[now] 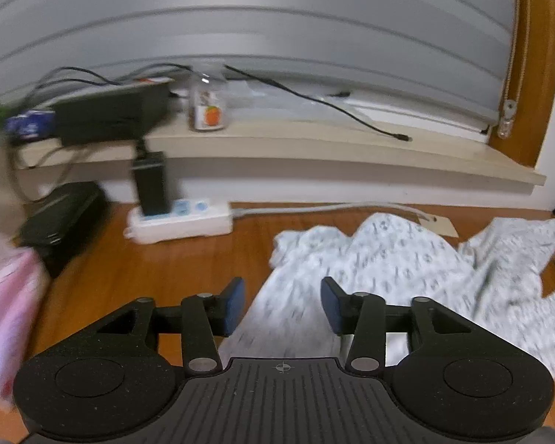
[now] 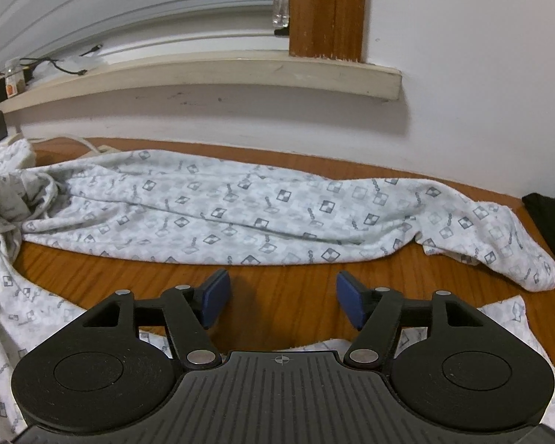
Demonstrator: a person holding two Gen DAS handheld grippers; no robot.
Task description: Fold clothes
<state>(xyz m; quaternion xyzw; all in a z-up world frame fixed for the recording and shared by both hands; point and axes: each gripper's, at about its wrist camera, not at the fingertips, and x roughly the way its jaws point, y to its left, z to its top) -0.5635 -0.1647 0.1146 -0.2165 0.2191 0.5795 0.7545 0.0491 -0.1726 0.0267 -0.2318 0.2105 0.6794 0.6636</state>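
Now both tongs spread, empty: left tongs (image 1: 283,305) over patterned garment (image 1: 388,259); right tongs (image 2: 282,301) over bare table (image 2: 277,288).

Both wrist views low, near the wooden table (image 2: 285,296), facing the windowsill (image 1: 314,148), sharing the patterned garment (image 2: 240,207)

The desk (image 2: 285,288) is orange-brown wood with fine grain and a soft sheen. Across it lies the garment (image 2: 240,207), thin, soft, matt cloth, wrinkled, printed with small grey squares. The right gripper (image 2: 283,298) is grainy matt black plastic with dull metal pins and smooth blue pads (image 2: 214,296). At the desk's back edge a power strip (image 1: 181,222) looks like glossy white plastic.
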